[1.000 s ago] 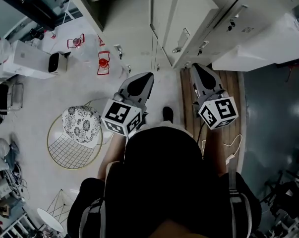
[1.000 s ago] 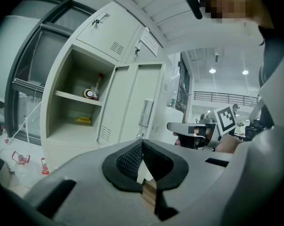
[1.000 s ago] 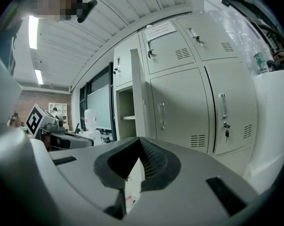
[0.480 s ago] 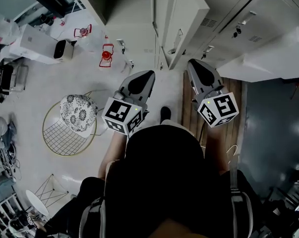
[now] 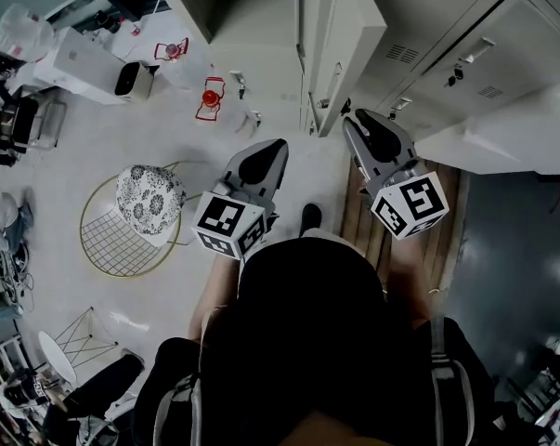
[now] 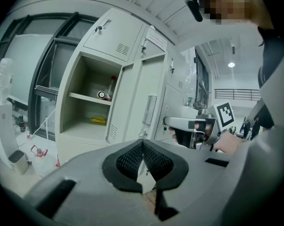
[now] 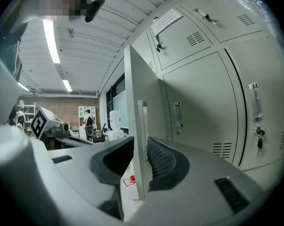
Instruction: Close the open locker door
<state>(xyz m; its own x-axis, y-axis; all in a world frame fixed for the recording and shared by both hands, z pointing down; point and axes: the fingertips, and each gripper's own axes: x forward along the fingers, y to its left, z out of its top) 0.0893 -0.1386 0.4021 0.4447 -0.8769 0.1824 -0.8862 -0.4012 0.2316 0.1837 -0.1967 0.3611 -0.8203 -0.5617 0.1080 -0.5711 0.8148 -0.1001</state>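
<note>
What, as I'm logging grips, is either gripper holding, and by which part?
Nothing is held. The left gripper is shut, empty. The right gripper has its jaws opening, with the free edge of the locker door between them, ungripped.

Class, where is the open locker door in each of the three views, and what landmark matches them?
Head view: open locker door, top centre, swung toward the person.
Left gripper view: the door, centre, right of the open compartment.
Right gripper view: the door, edge-on, just left of centre.
Shared landmark: the right gripper, jaws opening around the door's free edge.
</note>
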